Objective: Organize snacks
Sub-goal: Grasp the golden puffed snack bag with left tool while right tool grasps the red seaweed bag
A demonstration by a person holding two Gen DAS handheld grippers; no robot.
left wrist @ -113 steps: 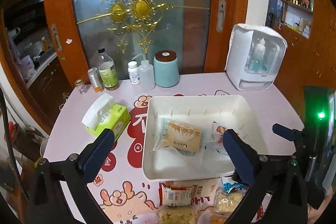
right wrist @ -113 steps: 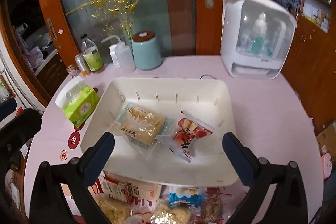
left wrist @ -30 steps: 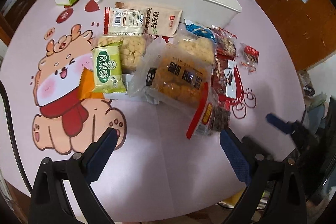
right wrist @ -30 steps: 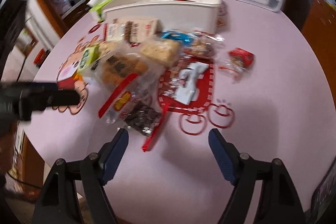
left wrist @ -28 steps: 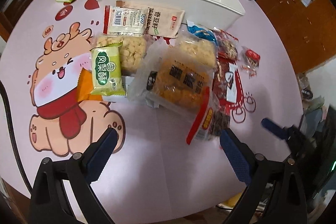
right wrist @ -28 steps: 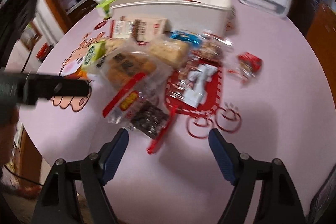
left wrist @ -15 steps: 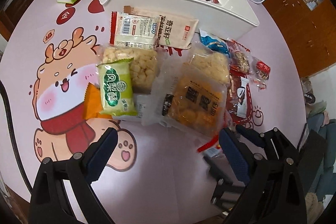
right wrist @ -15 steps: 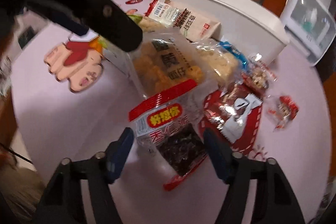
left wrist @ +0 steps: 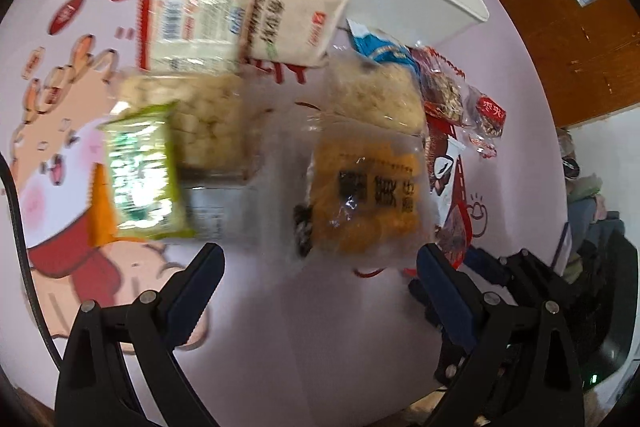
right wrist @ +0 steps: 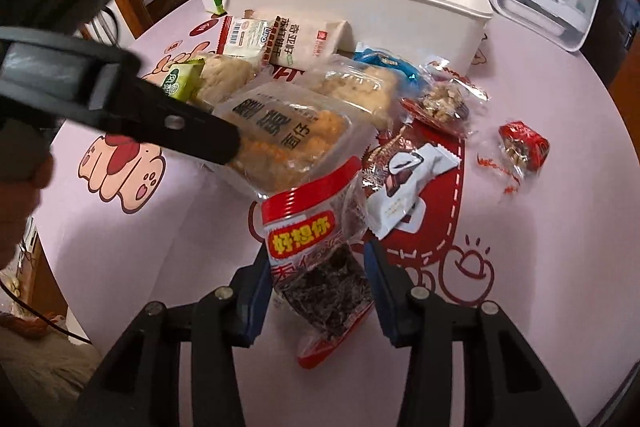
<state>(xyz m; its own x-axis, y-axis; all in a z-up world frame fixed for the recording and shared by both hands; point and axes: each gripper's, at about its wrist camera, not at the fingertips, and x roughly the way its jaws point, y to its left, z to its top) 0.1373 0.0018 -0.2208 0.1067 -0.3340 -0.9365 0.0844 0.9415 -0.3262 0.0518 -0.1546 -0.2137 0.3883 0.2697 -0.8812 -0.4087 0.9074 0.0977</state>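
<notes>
The pink bench (right wrist: 132, 251) carries a white tray (right wrist: 360, 1) at twelve o'clock. The snack pile lies below it. The left hand-held gripper (left wrist: 320, 275) gapes wide, empty, over the orange packet (left wrist: 368, 187). The right hand-held gripper (right wrist: 316, 291), jaws just closing, pinches the red-topped packet (right wrist: 316, 247) at six o'clock.

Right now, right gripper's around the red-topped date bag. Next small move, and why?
Probably lift it and carry it toward the white bin. The right gripper has just been closing and its pads now sit against both sides of the red-topped bag, which lies at the near edge of the snack pile. The left gripper is open over the orange snack pack.
</notes>
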